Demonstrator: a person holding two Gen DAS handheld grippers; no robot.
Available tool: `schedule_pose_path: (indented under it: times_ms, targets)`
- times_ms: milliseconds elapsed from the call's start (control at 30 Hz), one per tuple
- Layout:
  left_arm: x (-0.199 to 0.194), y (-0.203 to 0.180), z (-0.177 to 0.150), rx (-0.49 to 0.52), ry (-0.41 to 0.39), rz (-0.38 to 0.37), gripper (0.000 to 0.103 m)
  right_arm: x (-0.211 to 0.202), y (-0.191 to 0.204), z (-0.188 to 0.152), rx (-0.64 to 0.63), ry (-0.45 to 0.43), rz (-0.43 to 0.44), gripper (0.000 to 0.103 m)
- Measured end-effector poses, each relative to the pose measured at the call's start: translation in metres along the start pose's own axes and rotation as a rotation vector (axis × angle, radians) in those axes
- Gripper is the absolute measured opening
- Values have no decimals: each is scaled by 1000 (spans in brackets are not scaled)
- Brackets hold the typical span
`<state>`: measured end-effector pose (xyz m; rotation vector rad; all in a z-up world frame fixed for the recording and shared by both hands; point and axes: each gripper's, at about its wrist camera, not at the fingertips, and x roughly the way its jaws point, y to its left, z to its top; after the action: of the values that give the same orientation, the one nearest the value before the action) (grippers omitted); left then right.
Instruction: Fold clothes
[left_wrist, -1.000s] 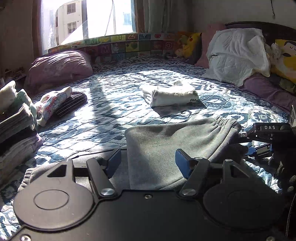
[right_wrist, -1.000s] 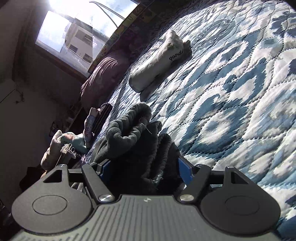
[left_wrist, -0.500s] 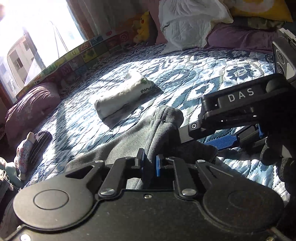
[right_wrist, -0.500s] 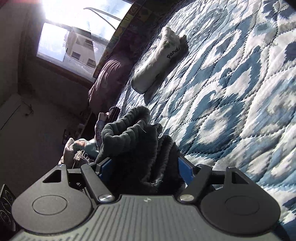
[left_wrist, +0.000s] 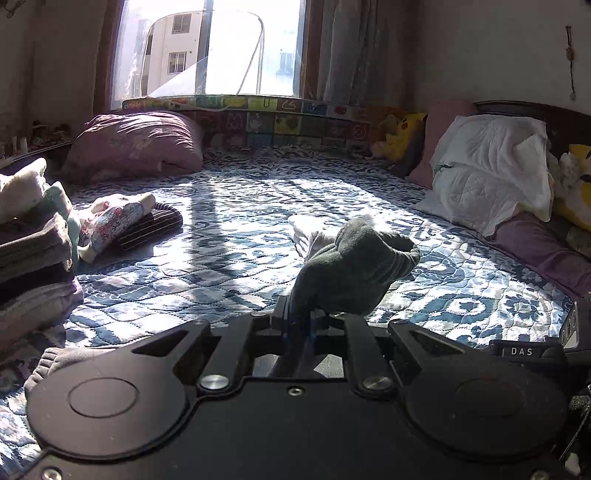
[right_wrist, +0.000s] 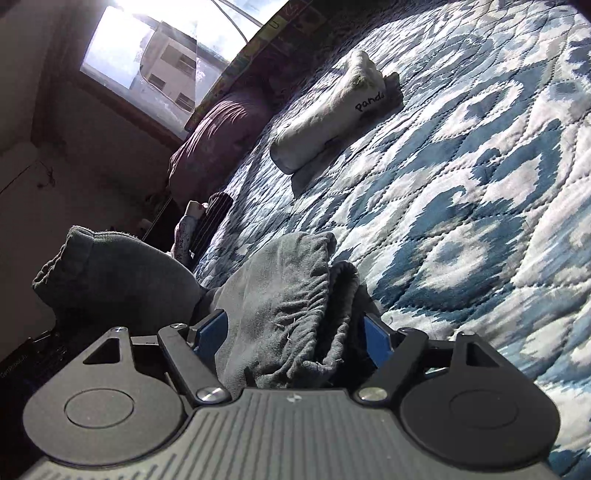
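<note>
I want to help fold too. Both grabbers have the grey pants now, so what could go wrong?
The left gripper pinches only a small bunch of the grey pants, so the cloth might slip out. The right gripper holds a thick wad between jaws that stand wide apart, so its layers might come loose. The folded white garment lies just ahead on the bed; swinging the pants over could knock it.
</note>
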<state>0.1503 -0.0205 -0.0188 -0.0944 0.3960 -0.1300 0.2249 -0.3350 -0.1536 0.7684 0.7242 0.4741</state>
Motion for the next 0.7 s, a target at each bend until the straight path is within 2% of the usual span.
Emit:
schedule_pose_path:
  times_ms: [267,367,467,600,700]
  targets:
    - [-31,87,-2,-210,-50,99,10,11,12,-5,-80,-7,-62,76]
    - [-32,121,-16,-256,-49,170,10,17,24,-10,-185,3,-141,67]
    - [-22,162,-43,-369,14,249,10,19,27,-12,-218,2,-163,67]
    - [-3,200,-82,-520,150,271,14,17,24,-11,-197,-2,-152,66]
    - [-9,209,-86,-583,128,230,17,17,20,-9,-162,-17,-127,66]
